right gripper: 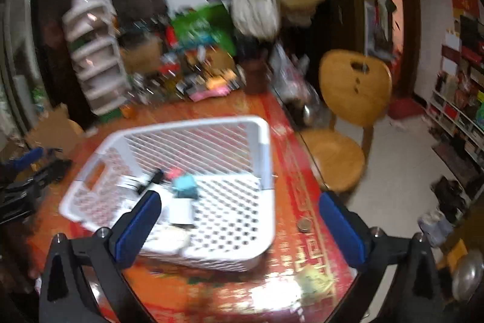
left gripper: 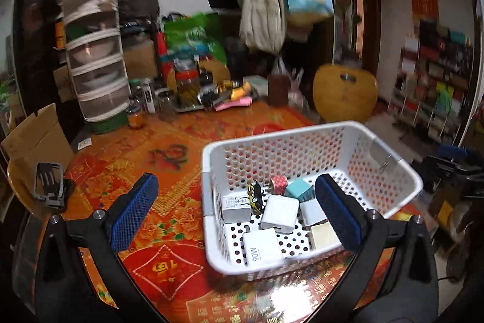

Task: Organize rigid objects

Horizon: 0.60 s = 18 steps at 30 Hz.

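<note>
both the left gripper [left gripper: 236, 212] and the right gripper [right gripper: 242, 227] hang with fingers wide, holding nothing, above the white basket [left gripper: 390, 165] of chargers [left gripper: 279, 213] near the bench's right edge.

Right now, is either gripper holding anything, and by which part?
Nothing is held. The left gripper and the right gripper are both open, with nothing between their fingers. The chargers and small blocks lie loose in the white basket.

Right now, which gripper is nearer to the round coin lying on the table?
The right gripper. The coin lies just inside its right finger, beside the white basket. The left gripper hovers at the basket's opposite side; its view shows no coin.
</note>
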Motion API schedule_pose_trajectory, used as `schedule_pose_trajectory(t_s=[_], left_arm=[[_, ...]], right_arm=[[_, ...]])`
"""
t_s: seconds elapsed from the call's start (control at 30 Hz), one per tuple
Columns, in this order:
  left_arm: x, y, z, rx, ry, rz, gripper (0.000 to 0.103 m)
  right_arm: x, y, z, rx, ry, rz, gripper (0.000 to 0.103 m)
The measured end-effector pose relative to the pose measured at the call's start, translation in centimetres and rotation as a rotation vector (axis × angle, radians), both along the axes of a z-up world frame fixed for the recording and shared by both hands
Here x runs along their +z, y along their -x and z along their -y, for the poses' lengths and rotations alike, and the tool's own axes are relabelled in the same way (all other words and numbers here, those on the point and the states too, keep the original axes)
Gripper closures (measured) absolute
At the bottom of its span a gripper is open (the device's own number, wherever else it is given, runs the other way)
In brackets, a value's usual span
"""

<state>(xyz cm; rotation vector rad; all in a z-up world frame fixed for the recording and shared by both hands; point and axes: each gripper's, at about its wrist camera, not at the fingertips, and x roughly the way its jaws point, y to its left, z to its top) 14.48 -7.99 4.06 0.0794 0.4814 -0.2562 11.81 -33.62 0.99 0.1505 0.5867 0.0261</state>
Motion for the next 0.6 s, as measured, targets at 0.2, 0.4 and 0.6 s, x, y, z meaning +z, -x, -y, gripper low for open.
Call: schedule_pose_trajectory(t_s=[0.2,0.4,0.6], left_arm=[[-0.8,4.9,-2.1,0.055,-0.032,-0.029,0.001],[-1.2,10.7,-4.0,0.066,0.023,-0.028,0.001],[-0.6,16.5,-3.2,0.082,-0.040,0.003,0.001]], right_arm=[[2.8,7.6,-2.4,-0.079,-0.004,0.185,0.000],[3.3,12.2,-4.3,-0.056,0.027,0.154,0.000],[0.6,13.3,-5.8,-0.017,0.021,0.023,0.000]])
